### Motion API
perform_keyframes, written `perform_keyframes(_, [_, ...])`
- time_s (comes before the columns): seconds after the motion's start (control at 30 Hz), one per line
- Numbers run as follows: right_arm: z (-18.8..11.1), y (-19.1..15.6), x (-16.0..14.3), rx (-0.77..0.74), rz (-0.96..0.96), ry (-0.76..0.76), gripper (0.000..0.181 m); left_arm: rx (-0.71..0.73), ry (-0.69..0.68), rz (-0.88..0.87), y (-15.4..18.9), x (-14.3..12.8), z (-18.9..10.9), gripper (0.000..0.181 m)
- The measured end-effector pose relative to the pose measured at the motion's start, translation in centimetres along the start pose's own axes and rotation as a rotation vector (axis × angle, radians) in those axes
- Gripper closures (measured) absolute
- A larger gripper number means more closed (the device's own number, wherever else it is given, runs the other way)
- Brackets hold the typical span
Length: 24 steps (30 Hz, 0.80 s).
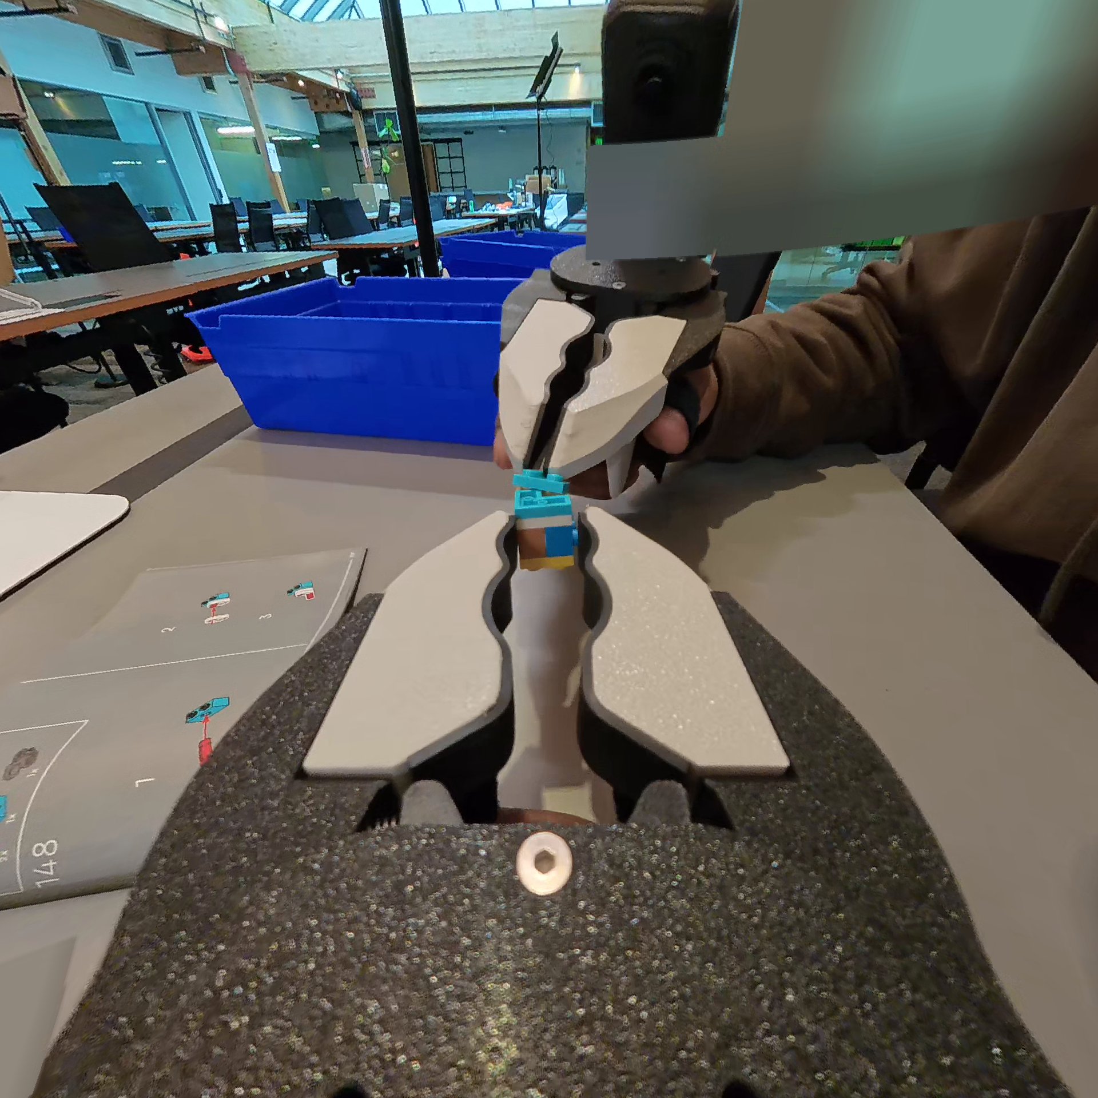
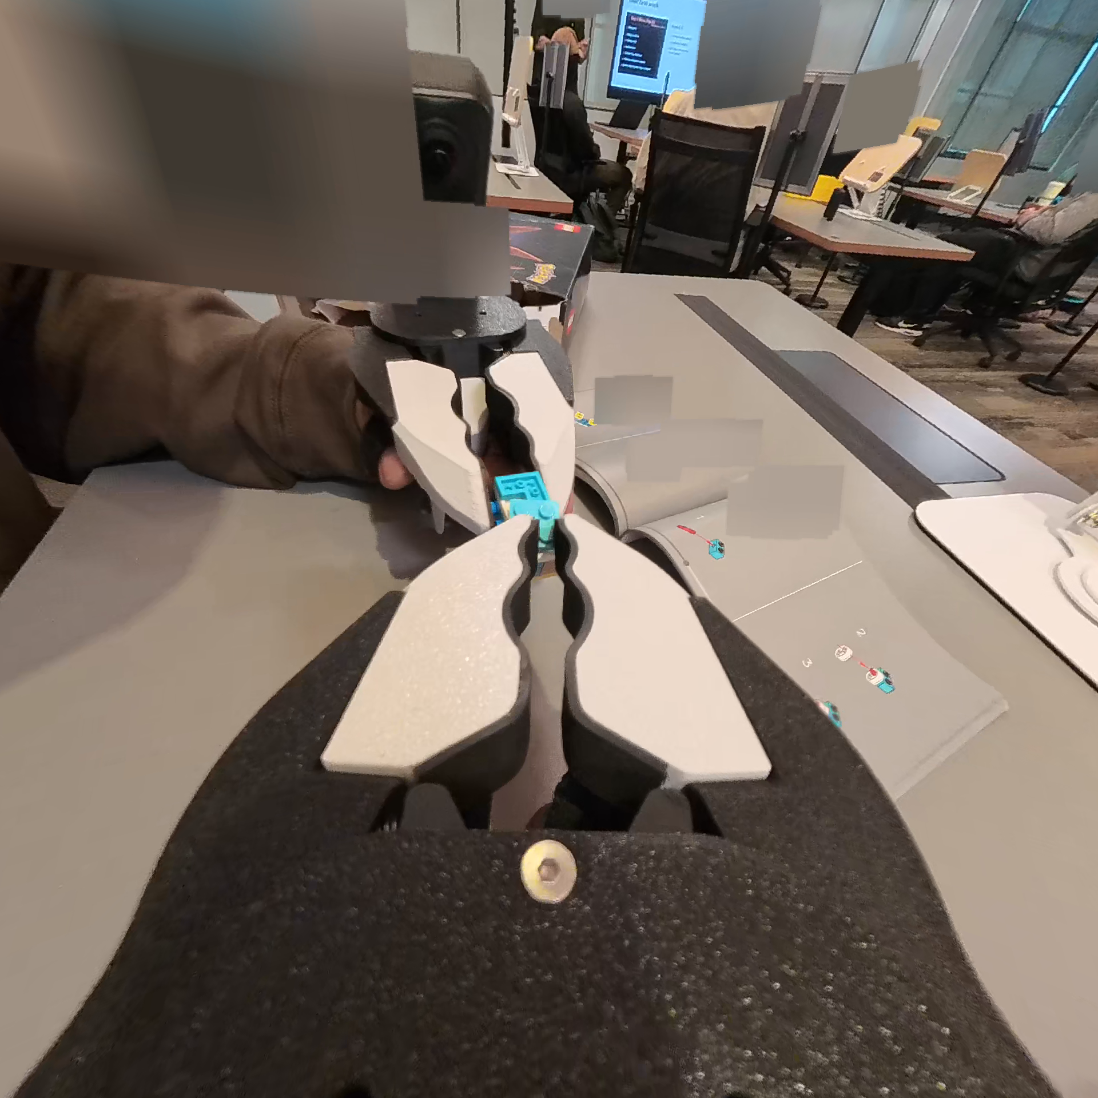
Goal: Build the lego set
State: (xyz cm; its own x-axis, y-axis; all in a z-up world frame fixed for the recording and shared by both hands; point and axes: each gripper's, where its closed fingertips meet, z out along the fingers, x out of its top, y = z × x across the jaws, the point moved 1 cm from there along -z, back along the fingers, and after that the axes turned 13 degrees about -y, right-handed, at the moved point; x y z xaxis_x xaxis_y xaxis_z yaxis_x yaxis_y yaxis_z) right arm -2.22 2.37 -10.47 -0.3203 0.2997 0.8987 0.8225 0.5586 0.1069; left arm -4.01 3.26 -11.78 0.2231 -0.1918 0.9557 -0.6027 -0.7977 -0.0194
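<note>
the left gripper [image 1: 545, 543] clamps a small brick stack [image 1: 545, 542]; the right gripper [image 2: 545, 538] pinches a teal piece [image 2: 543, 520] onto it. an instruction booklet [image 1: 178, 683] and blue bin [image 1: 356, 362] lie close by.

Printed instruction booklet [image 1: 178, 683] – step and page numbers

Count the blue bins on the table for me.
2. One blue bin sits at the table's far edge, left of the right gripper; a second bin stands behind it, partly hidden. More may be hidden.
</note>
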Motion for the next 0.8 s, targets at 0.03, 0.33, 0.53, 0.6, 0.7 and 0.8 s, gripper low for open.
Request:
perform_keyframes(0.03, [0.0, 0.0, 0.1, -0.003, -0.001, 0.003, 0.177, -0.002, 0.01, -0.006, 0.0, 0.1, -0.1, 0.162])
perform_keyframes(0.33, [-0.4, 0.1, 1.1, -0.028, 0.019, 0.05, 0.169, -0.035, 0.1, -0.065, -0.1, 1.0, -0.5, 0.162])
perform_keyframes(0.53, [-0.7, 0.3, 1.5, -0.043, 0.014, 0.069, 0.167, -0.046, 0.137, -0.1, -0.2, 1.4, -0.7, 0.162])
perform_keyframes(0.6, [-0.6, 0.4, 1.5, -0.052, 0.015, 0.065, 0.167, -0.051, 0.143, -0.111, -0.2, 1.4, -0.7, 0.162])
perform_keyframes(0.7, [-0.6, 0.4, 1.4, -0.062, 0.007, 0.063, 0.167, -0.045, 0.14, -0.111, -0.3, 1.4, -0.7, 0.162])
perform_keyframes(0.8, [-0.9, 0.7, 1.1, -0.08, 0.002, 0.055, 0.167, -0.034, 0.132, -0.11, -0.4, 1.3, -0.7, 0.162])
